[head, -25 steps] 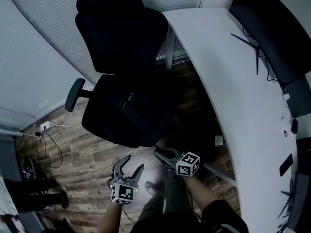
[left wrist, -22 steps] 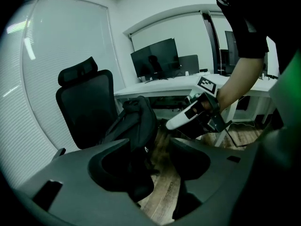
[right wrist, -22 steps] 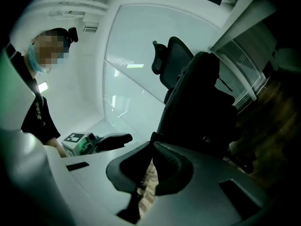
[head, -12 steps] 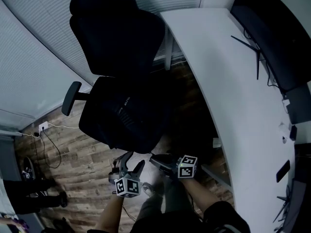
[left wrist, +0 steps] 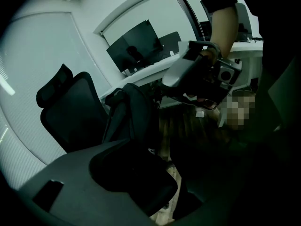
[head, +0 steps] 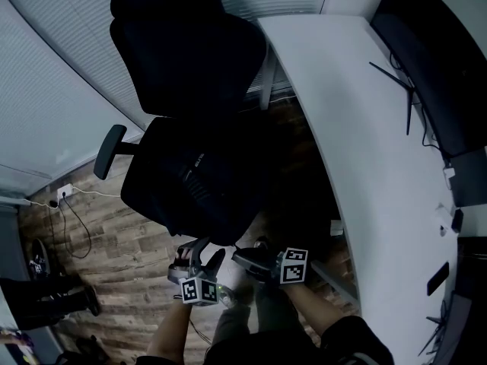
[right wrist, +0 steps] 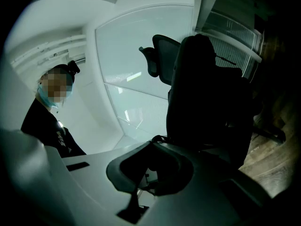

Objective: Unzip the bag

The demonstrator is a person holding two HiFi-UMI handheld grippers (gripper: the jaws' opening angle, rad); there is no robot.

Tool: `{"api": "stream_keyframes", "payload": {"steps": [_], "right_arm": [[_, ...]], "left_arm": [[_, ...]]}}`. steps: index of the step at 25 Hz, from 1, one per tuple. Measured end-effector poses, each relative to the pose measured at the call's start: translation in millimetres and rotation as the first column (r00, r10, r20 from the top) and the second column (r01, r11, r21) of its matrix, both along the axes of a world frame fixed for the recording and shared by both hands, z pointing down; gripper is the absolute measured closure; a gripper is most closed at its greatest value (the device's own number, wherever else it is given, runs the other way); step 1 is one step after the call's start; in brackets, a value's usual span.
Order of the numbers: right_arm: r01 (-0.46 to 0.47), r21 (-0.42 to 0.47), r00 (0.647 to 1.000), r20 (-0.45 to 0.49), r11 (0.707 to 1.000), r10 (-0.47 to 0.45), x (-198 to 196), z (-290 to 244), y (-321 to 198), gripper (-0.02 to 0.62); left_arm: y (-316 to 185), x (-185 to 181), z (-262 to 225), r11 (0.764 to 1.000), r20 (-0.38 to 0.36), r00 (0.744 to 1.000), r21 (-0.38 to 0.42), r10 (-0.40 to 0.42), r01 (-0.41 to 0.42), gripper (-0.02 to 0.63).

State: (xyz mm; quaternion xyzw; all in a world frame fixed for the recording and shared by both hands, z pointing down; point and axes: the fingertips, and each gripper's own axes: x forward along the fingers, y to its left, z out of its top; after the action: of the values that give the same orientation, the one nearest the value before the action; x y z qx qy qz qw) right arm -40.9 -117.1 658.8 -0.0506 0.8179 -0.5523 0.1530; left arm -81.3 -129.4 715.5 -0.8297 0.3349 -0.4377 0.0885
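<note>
White curved surface at right, black office chair close beside it, dark bag lying on the chair's seat. Near the seat's front edge, left gripper with jaws just opened wide and nothing between them. Just beside it, right gripper with jaws closed together, tip toward the seat.
</note>
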Motion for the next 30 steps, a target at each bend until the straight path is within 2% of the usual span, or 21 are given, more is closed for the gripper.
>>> {"api": "stream_keyframes", "payload": {"steps": [5, 12, 23, 30], "right_arm": [[-0.010, -0.041, 0.999, 0.045, 0.999, 0.012, -3.4, -11.5, -5.2, 0.549], [-0.086, -0.116, 0.991, 0.090, 0.990, 0.097, 3.8, -21.7, -23.2, 0.549], [-0.198, -0.227, 0.954, 0.179, 0.954, 0.241, 19.9, -38.0, -54.6, 0.549], [-0.286, -0.204, 0.933, 0.163, 0.936, 0.320, 41.6, -44.1, -85.6, 0.549]], "left_arm": [[-11.9, -4.6, -4.2, 0.997, 0.059, 0.998, 0.077, -0.030, 0.025, 0.430], [-17.2, -5.7, -9.5, 0.995, 0.064, 0.997, 0.090, -0.041, 0.035, 0.497], [-20.4, -6.4, -14.9, 0.996, 0.091, 0.995, 0.080, -0.038, 0.030, 0.528], [-20.9, -5.7, -15.1, 0.997, 0.092, 0.995, 0.066, -0.035, 0.029, 0.532]]}}
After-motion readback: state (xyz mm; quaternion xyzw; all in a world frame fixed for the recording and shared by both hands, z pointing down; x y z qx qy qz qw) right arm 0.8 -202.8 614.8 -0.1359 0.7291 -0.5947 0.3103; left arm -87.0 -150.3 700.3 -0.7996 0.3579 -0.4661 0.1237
